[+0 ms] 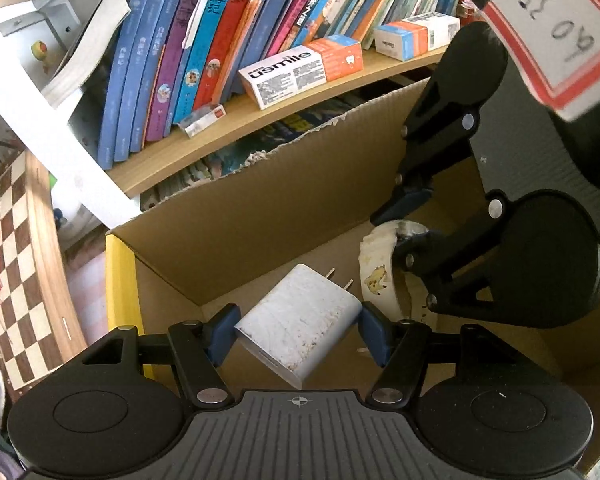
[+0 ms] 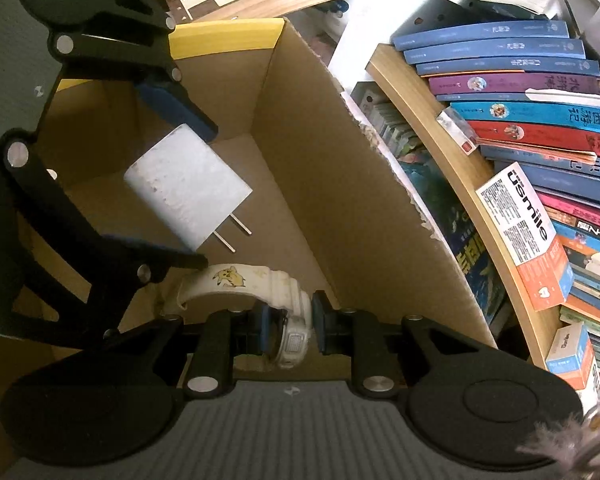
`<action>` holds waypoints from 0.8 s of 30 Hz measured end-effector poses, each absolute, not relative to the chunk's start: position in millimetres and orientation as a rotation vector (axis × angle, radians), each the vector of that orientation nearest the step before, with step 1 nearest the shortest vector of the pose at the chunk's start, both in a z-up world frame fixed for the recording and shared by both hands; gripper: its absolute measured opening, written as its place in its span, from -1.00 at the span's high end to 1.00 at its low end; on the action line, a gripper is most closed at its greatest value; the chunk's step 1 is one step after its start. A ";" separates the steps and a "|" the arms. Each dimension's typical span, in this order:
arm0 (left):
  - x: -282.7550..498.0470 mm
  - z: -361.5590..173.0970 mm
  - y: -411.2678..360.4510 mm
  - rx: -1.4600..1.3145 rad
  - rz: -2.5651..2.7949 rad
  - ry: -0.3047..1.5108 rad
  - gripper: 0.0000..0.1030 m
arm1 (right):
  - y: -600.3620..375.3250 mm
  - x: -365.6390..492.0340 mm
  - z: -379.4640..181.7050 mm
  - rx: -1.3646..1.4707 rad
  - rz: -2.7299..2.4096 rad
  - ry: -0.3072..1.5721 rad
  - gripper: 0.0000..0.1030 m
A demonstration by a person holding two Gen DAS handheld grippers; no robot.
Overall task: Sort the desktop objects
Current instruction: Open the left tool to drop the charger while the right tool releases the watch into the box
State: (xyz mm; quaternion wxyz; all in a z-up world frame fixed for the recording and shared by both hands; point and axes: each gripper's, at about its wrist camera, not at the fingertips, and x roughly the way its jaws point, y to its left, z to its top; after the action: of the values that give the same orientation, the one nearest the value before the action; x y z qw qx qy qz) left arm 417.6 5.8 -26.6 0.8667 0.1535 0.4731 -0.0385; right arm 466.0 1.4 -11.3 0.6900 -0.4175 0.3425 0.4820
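Both grippers hang over the open brown cardboard box [image 1: 260, 208], the left gripper [image 1: 298, 334] clamping a white wall charger [image 1: 300, 320], the right gripper [image 2: 288, 328] pinching a white cartoon-printed wristwatch [image 2: 288, 300], so the drop-off seems next, calling for parted fingers.

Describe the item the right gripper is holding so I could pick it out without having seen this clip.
Look inside the open cardboard box below the bookshelf. Between the right gripper fingers is a white wristwatch. Unlike the plain white plug charger beside it, its strap carries a small yellow cartoon figure.
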 end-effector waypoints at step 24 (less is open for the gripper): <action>389.3 26.8 11.4 0.325 -0.066 0.827 -0.55 | -33.7 461.3 42.4 -0.709 1.006 0.652 0.07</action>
State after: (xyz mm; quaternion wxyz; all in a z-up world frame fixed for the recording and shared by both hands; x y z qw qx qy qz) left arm 389.3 11.4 26.8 0.9024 0.1571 0.4000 -0.0319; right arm 461.3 -33.7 42.4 0.7672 -0.3267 0.3003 0.4632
